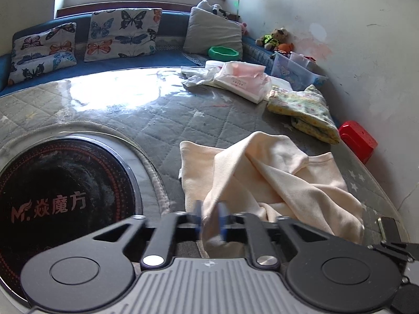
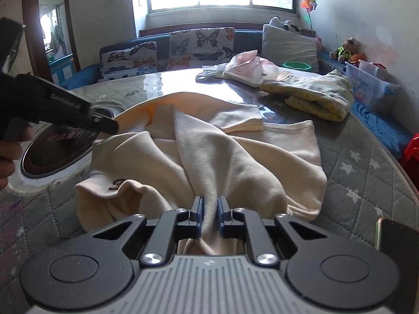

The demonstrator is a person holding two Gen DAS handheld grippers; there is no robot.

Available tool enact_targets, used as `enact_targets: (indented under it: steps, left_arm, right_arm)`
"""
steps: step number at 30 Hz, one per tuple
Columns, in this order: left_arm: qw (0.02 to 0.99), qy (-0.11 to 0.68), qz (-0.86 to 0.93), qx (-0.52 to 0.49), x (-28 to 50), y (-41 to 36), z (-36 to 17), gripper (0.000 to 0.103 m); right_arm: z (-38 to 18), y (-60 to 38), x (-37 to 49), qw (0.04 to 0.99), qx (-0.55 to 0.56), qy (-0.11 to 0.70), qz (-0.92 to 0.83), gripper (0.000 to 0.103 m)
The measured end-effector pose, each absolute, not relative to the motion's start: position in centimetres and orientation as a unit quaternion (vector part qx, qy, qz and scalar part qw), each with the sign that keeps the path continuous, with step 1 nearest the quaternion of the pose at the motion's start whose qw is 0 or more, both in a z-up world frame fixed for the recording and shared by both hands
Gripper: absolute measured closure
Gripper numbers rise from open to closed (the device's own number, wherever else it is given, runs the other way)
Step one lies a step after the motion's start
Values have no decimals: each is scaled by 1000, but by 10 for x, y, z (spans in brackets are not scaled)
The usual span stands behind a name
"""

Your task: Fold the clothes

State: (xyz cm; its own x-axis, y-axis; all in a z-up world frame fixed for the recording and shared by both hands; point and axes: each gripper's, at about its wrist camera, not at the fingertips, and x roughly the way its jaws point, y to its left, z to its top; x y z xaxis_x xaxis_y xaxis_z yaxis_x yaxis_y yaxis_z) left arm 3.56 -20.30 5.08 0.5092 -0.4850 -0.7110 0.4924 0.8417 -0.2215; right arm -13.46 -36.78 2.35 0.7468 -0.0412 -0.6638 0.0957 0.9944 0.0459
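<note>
- Left gripper (image 1: 210, 216) pinching cream garment (image 1: 275, 183) at a lifted fold.
- Right gripper (image 2: 209, 212) clamped on another fold, over quilted table (image 2: 366, 172).

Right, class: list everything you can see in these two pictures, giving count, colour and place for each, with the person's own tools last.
Garment: one, cream, crumpled on the table, pinched by both claws.
Folded clothes: one pile, yellow-green print, far right of table.
Plastic bag: one, pink-white, far side of table.
Stove plate: one, black, round, set in the table's left.
Butterfly cushions: two, on blue sofa.
Grey cushion: one, sofa's right.
Teddy bear: one, brown, by the wall.
Pinwheel: one, multicoloured, near the window.
Left claw: shut on garment.
Right claw: shut on garment.
</note>
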Motion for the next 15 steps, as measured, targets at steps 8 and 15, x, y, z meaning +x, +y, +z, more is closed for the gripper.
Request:
enact_targets:
  steps: [8,15]
  left_arm:
    - [863,405,-301,17,29,-204,40,90]
    - [878,386,-282,32,15,-186,43,100]
  right_arm:
    - [23,-365,-138,933,35,356,-34,92]
    - [21,-354,-134,934,31,353,-33,92]
